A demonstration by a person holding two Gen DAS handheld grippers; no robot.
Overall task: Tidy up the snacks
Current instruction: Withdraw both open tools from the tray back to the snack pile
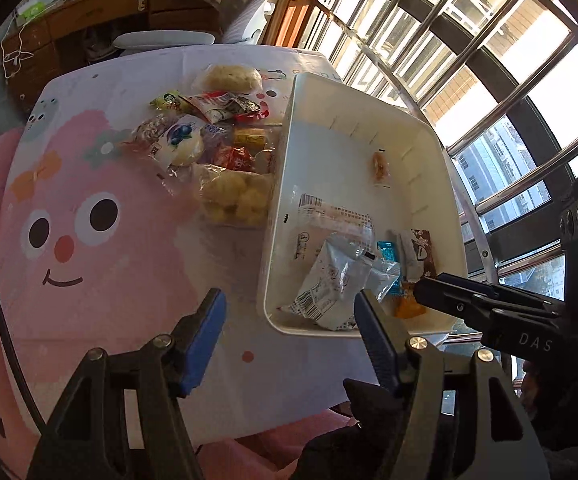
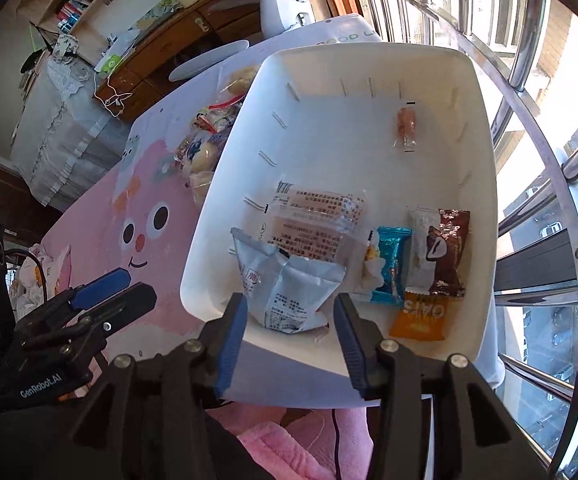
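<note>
Setting: a table [image 1: 101, 320] covered with a pink cartoon-face cloth stood beside a barred window [image 1: 469, 60].
Bin: a white plastic bin [image 1: 285, 184] sat on the table's window side, its near rim close to both tongs.
Loose snacks: a pile of wrapped snacks [image 1: 209, 148] lay on the cloth just left of the bin, touching its left wall.
Snacks in bin: a silver packet [image 2: 289, 292] lay in the near part, overlapping a flat clear packet [image 2: 317, 220]; beside them were a blue packet [image 2: 389, 264], a brown packet [image 2: 447, 252] and an orange packet [image 2: 421, 316]; a small clear-wrapped sweet [image 2: 405, 128] lay alone near the far wall.
Left tongs: the left gripper [image 1: 289, 340] stood wide open and held nothing, its left pad over the cloth and its right pad at the bin's near rim.
Right tongs: the right gripper [image 2: 289, 336] was partly open, empty, with the silver packet seen between the pads but not pressed by them.
Left view only: it showed the whole snack pile, including a bag of yellow puffs [image 1: 237, 200], which the bin wall mostly hid from the right view.
Right view only: it showed the printing on the orange and brown packets, and a wooden desk [image 2: 193, 36] behind the table.
</note>
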